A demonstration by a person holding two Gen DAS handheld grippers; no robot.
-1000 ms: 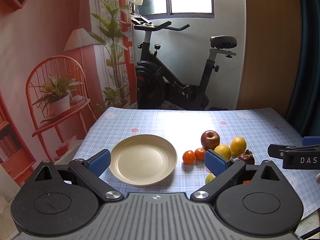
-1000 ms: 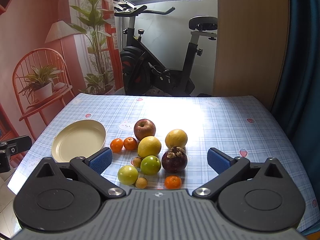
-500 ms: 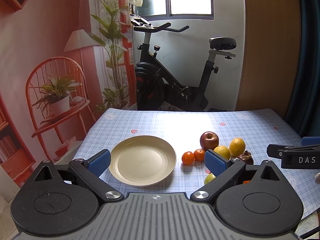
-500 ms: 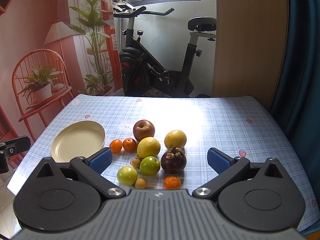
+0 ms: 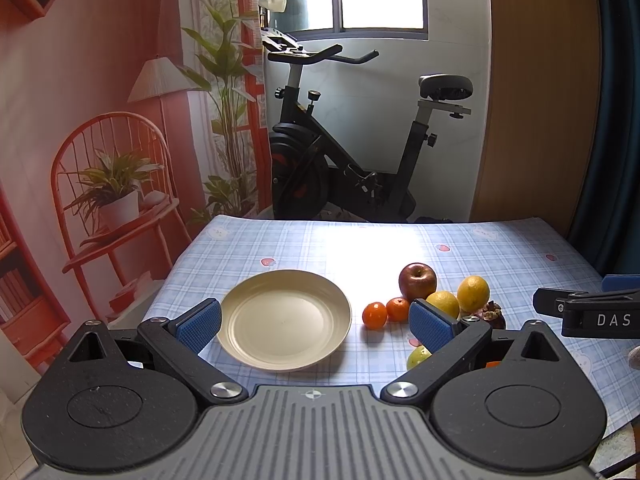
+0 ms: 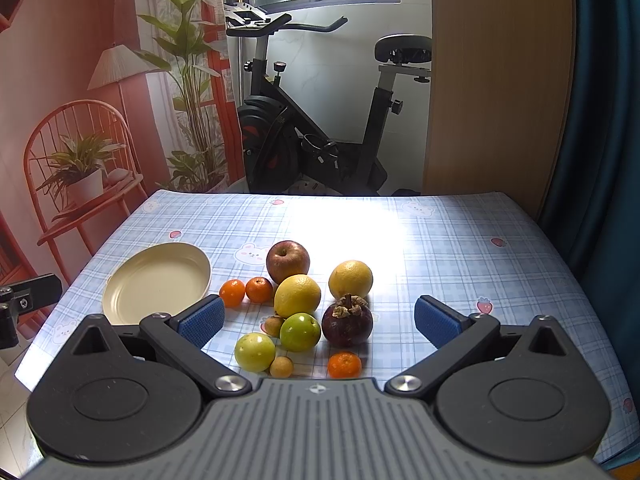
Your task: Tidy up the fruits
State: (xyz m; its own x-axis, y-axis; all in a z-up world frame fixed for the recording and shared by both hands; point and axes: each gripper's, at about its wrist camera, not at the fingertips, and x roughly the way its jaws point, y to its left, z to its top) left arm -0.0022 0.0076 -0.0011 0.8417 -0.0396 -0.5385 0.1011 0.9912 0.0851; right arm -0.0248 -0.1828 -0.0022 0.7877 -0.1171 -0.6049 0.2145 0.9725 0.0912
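- Cream plate is lying bare at lower centre, framed by your spread, unloaded left tongs.
- Right tongs, parted too, are hovering over the fruit cluster; try closing squarely around the mangosteen.

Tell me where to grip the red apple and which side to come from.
Grip the red apple across its widest middle, coming down from above with the right gripper, which is open. It stands upright, stem dimple up; a yellow fruit and small orange crowd its near side, but its left and right flanks look clear.
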